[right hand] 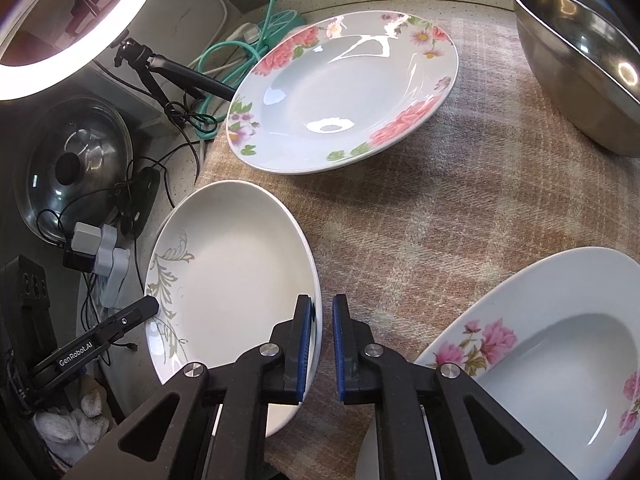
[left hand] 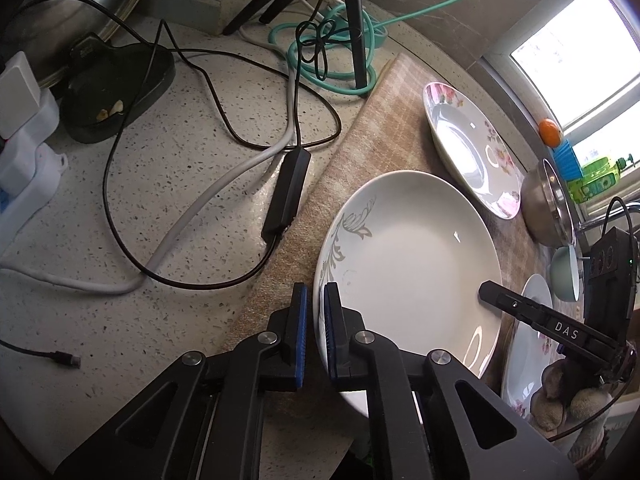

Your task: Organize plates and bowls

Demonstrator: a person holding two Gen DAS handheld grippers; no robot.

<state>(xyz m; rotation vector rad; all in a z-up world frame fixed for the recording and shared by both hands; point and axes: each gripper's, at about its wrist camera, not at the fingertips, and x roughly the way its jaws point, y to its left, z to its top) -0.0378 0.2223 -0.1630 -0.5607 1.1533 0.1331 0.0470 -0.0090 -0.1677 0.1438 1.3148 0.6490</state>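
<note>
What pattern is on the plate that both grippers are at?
The cream plate bears a grey-beige leafy scroll along one side of its rim, clearest in the right wrist view.
</note>
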